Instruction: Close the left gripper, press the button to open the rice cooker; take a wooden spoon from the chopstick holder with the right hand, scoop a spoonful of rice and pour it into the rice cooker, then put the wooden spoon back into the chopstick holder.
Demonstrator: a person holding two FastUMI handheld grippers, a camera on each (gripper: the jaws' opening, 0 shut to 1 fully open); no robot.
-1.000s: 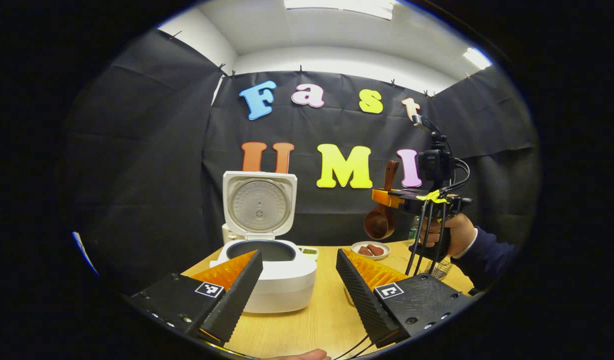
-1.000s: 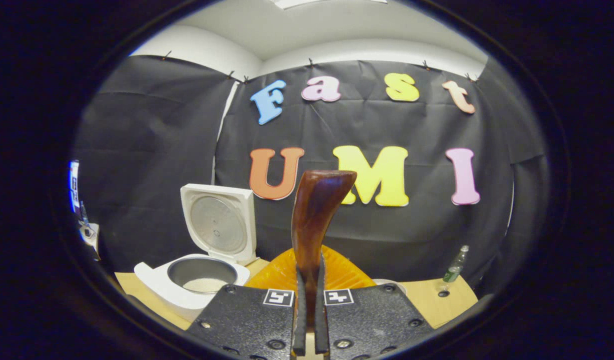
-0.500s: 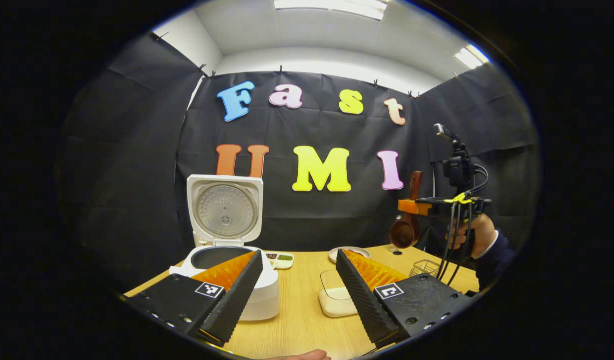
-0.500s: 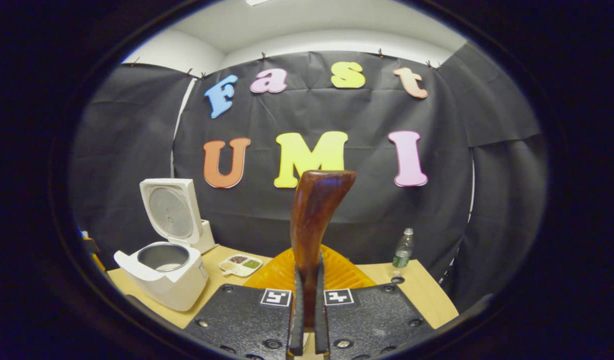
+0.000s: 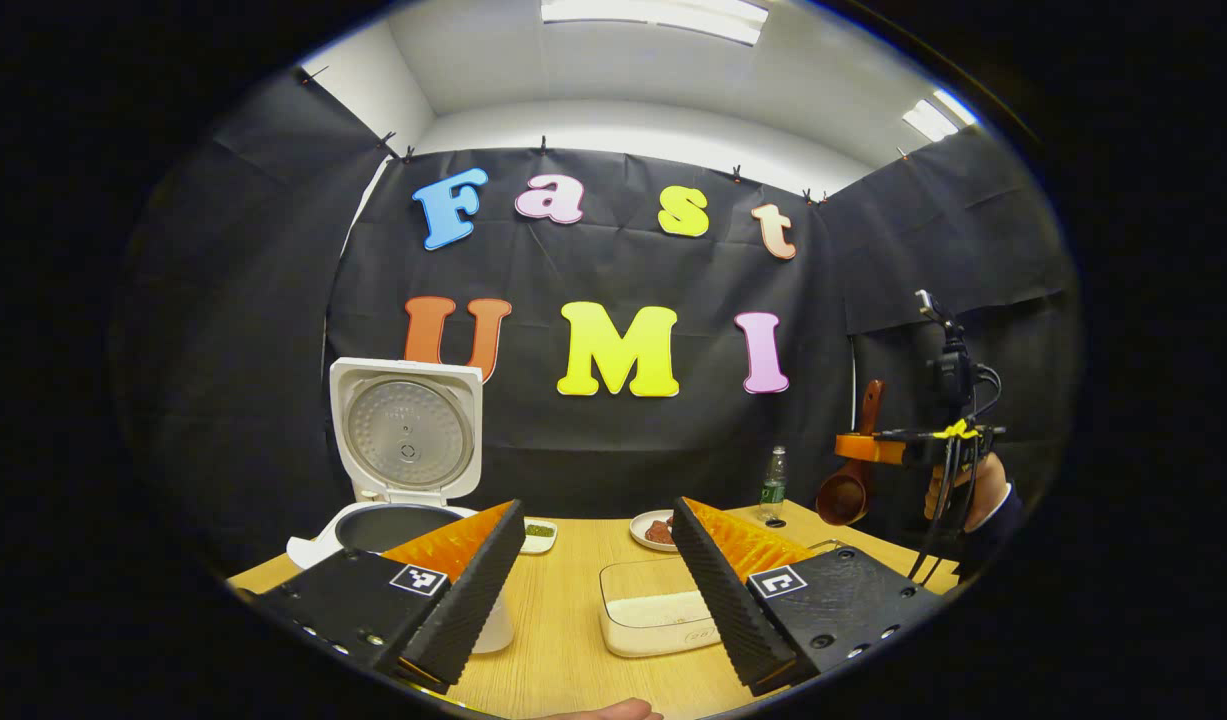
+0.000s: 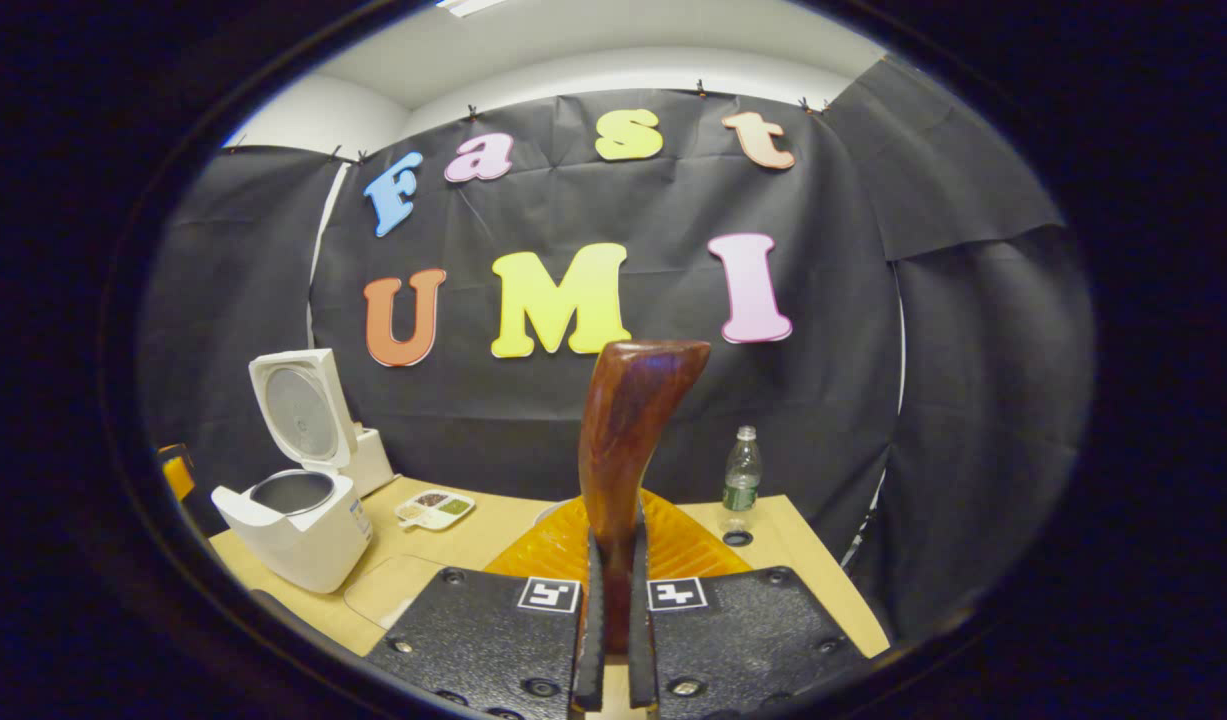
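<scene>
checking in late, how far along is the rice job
Done: rice cooker lid stands open. In hand: right hand-held gripper is shut on the wooden spoon, lifted above the table; spoon bowl looks empty. Left: return the spoon to its holder.

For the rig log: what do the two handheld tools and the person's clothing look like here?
The left tool has black textured bodies with ribbed inner faces and square black-and-white markers. The right tool carries the same markers. In the left gripper view it has black cables, a yellow tie, and a dark sleeve with a white cuff.
</scene>
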